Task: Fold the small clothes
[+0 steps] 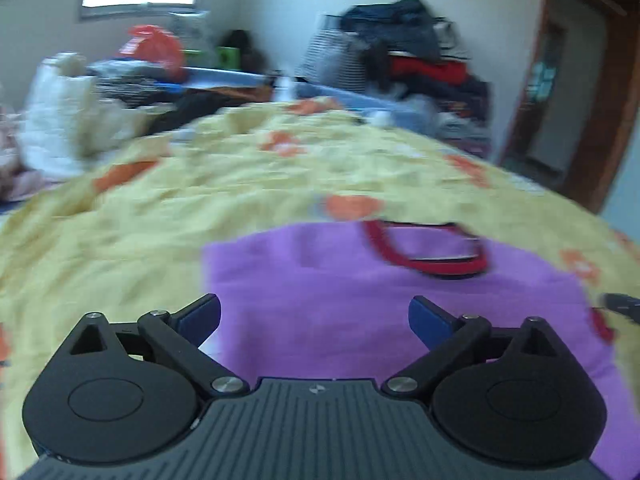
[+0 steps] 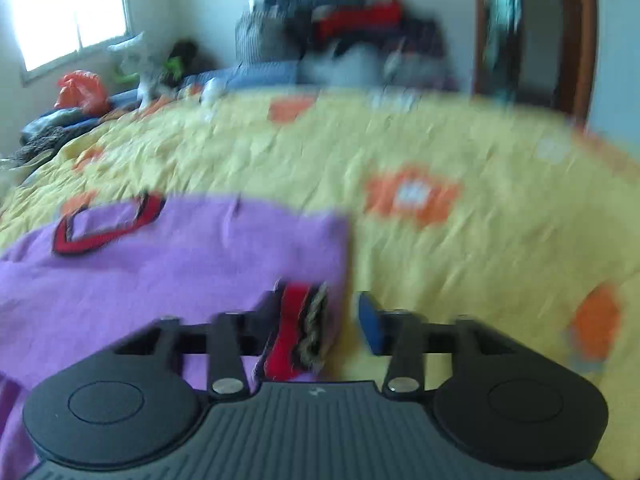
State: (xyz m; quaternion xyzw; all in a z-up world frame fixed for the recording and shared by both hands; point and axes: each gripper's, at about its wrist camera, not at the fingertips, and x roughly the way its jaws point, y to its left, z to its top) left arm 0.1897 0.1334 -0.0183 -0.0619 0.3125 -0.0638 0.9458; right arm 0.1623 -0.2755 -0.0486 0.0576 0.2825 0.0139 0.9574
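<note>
A purple small garment (image 1: 360, 300) with a red, dark-edged neckline (image 1: 424, 256) lies flat on the yellow bedspread (image 1: 200, 200). My left gripper (image 1: 314, 312) hovers over its near part, jaws spread wide, nothing between them. In the right wrist view the same garment (image 2: 180, 264) fills the left side, its neckline (image 2: 100, 228) at the far left. My right gripper (image 2: 320, 316) sits at the garment's right edge. A red and dark cuff (image 2: 294, 328) lies between its jaws against the left finger, with a gap to the blue right pad (image 2: 368, 322), so it is open.
The yellow bedspread (image 2: 480, 152) carries orange flower patches. A pile of dark and red clothes (image 1: 408, 52) stands at the back. A white bag (image 1: 60, 112) and an orange bag (image 1: 156, 48) sit at the back left. A wooden door frame (image 1: 592, 100) is on the right.
</note>
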